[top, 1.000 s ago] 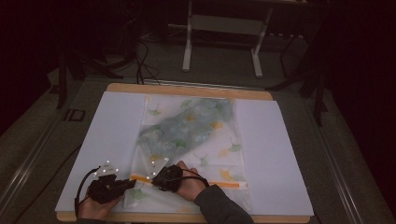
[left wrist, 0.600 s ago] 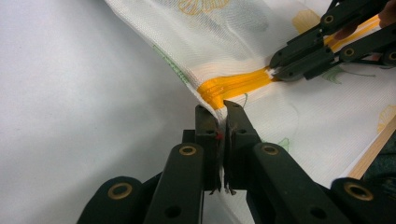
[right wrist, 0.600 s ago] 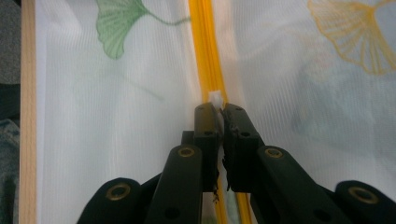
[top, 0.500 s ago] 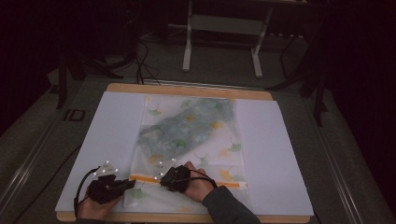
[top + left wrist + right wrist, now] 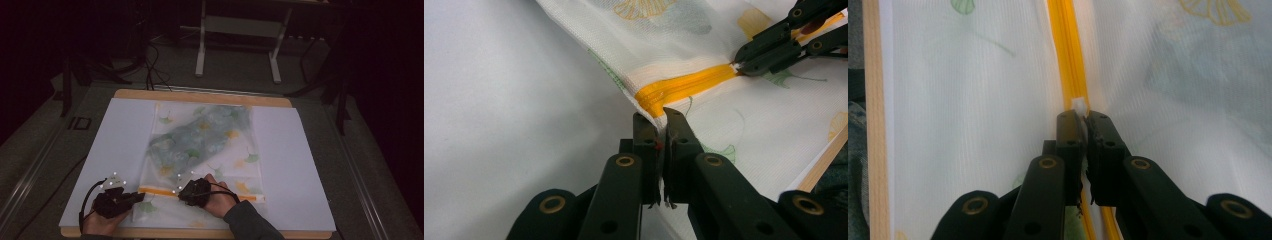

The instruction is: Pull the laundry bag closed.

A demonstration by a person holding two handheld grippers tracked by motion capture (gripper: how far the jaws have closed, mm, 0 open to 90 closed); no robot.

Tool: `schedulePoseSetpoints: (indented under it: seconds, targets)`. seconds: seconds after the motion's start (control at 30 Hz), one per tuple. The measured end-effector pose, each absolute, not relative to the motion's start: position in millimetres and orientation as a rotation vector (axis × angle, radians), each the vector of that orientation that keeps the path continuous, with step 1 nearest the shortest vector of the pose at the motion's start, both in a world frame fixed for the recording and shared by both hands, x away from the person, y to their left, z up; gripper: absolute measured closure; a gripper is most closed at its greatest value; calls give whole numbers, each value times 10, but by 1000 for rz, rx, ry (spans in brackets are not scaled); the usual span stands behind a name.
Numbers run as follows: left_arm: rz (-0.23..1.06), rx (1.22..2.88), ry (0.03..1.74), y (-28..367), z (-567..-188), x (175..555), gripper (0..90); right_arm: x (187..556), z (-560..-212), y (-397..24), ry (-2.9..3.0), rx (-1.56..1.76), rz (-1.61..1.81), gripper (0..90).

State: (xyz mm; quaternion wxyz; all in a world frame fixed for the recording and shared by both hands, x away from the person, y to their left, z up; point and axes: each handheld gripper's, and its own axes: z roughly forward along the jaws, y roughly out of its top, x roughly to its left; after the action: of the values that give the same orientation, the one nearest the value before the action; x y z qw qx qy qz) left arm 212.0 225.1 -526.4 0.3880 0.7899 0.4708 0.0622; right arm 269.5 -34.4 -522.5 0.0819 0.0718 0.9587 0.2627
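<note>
Orange zipper (image 5: pixel 200 193) runs rightward from the left gripper (image 5: pixel 663 120), clamped on the bag corner (image 5: pixel 644 107); the right gripper (image 5: pixel 1083 117) apparently pinches its white slider (image 5: pixel 1079 105).

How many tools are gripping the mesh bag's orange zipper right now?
2. The left tool pinches the mesh bag at the end of the orange zipper; the right tool is shut on the white zipper pull farther along.

High view: overhead, facing forward and down. Gripper views: close, along jaws. All share the orange zipper (image 5: pixel 200 193).
</note>
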Motion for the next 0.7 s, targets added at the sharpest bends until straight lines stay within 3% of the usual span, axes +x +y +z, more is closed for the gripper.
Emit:
schedulePoseSetpoints:
  seconds: [0.7]
  targets:
    - [161, 2015, 1189, 2256, -5259, 2115, 864, 2685, -5215, -540, 2857, 236, 758, 856]
